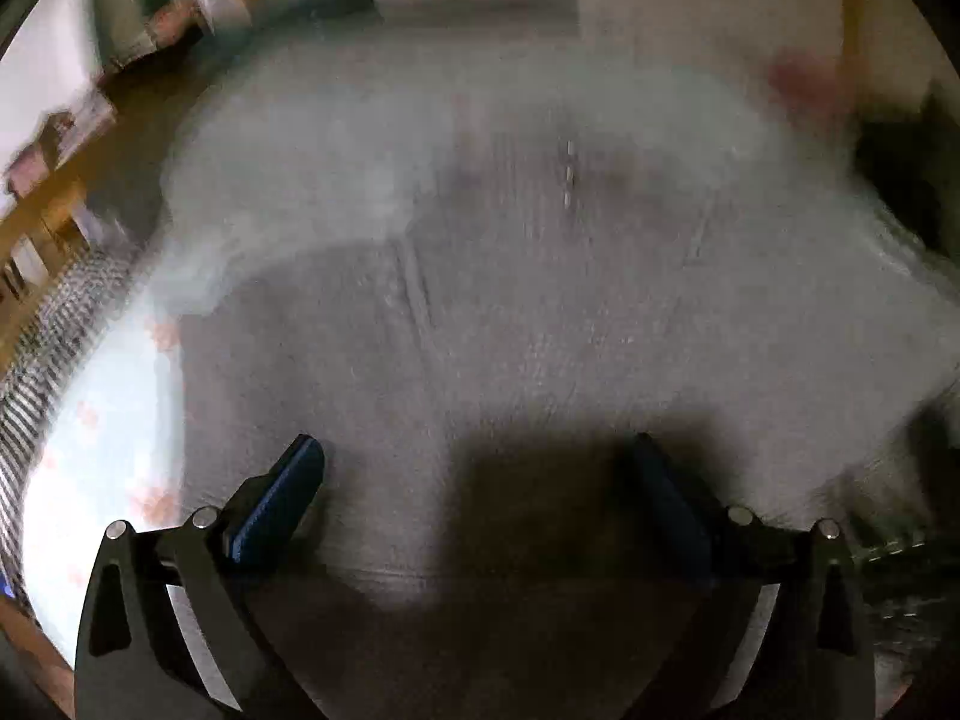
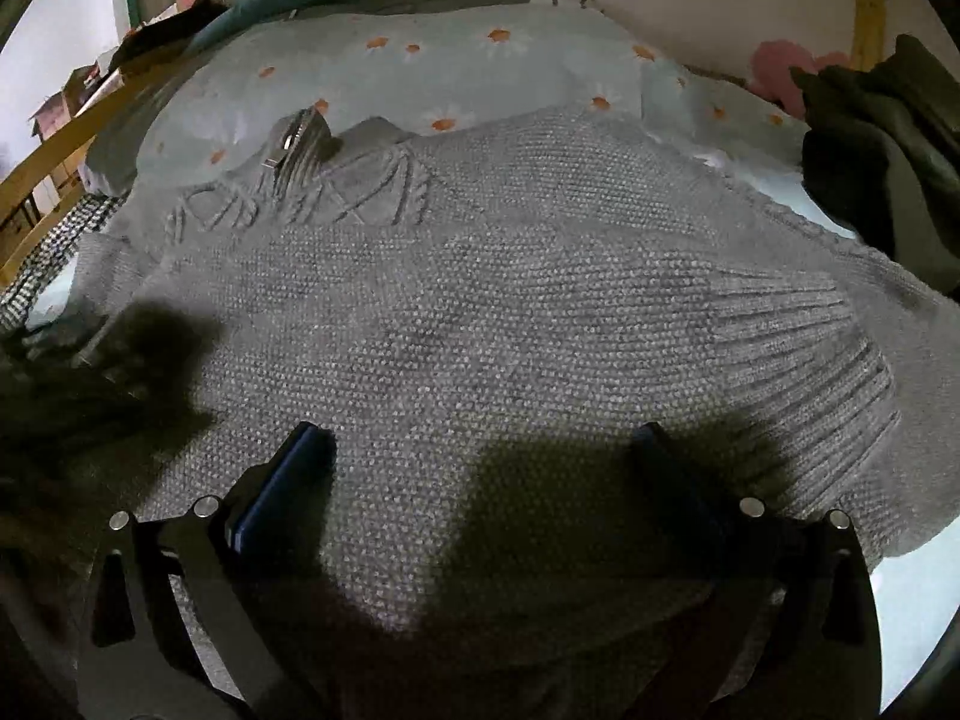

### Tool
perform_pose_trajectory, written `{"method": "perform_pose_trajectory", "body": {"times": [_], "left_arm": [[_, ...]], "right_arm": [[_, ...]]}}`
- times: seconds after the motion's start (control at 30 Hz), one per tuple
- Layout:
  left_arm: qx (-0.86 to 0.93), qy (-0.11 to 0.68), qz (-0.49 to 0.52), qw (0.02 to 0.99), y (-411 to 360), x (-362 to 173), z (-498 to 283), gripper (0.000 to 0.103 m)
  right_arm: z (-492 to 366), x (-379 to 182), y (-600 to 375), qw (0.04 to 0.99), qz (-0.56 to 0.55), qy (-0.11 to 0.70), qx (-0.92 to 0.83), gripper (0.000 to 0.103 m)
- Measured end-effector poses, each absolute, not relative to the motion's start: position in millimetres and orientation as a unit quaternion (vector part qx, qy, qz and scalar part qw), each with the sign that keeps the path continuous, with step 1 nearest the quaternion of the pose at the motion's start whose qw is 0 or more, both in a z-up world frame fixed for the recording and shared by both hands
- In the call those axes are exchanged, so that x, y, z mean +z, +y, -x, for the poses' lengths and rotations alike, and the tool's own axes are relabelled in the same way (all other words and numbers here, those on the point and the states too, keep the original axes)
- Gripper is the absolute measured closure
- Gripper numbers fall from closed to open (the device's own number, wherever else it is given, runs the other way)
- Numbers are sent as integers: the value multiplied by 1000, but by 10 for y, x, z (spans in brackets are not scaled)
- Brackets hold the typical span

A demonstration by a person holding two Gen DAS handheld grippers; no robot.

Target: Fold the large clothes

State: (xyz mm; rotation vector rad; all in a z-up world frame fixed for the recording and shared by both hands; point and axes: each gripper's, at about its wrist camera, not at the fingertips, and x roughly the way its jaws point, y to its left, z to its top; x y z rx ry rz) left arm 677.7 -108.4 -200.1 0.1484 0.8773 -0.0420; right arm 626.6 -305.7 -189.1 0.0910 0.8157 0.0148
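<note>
A: The grey knitted sweater (image 2: 480, 312) lay spread under both claws – left gripper (image 1: 474, 498) and right gripper (image 2: 480, 492) gaped wide, empty.

B: Risk – grabbing a single layer could bunch it.

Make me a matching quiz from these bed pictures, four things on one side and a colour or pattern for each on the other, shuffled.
Things:
1. sweater
2. bedsheet
3. pile of clothes
4. blanket

Looks:
A. black and white checks
B. dark green
C. grey knit
D. pale blue with daisies

Pairs: 1-C, 2-D, 3-B, 4-A
</note>
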Motion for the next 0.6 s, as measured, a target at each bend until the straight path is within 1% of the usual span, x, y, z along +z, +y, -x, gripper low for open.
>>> {"method": "perform_pose_trajectory", "body": {"times": [0.03,0.13,0.23,0.3,0.33,0.4,0.47,0.53,0.6], "left_arm": [[-14,400,-47,915,-1016,-1930,-6731,4],[-10,407,-56,912,-1032,-1917,-6728,4],[-5,418,-62,906,-1072,-1863,-6734,4],[-13,414,-49,909,-1152,-1737,-6675,5],[-40,400,-27,915,-1243,-1642,-6586,5],[-78,371,-3,925,-1501,-1522,-6447,5],[-130,347,-3,929,-1927,-1399,-6282,5],[-175,337,-28,925,-2372,-1339,-6167,5],[-204,329,-78,919,-2830,-1339,-6057,5]], "right_arm": [[-6248,-1856,-3095,918,-55,392,18,2],[-6132,-1717,-3374,918,-119,375,57,3],[-6012,-1589,-3726,919,-155,357,59,3],[-5942,-1531,-3938,919,-172,350,58,2],[-5887,-1496,-4104,920,-184,344,47,2],[-5807,-1457,-4342,919,-203,336,23,2],[-5701,-1416,-4656,917,-234,324,0,3],[-5601,-1385,-4920,915,-254,312,-30,3],[-5509,-1373,-5134,913,-273,298,-60,3]]}}
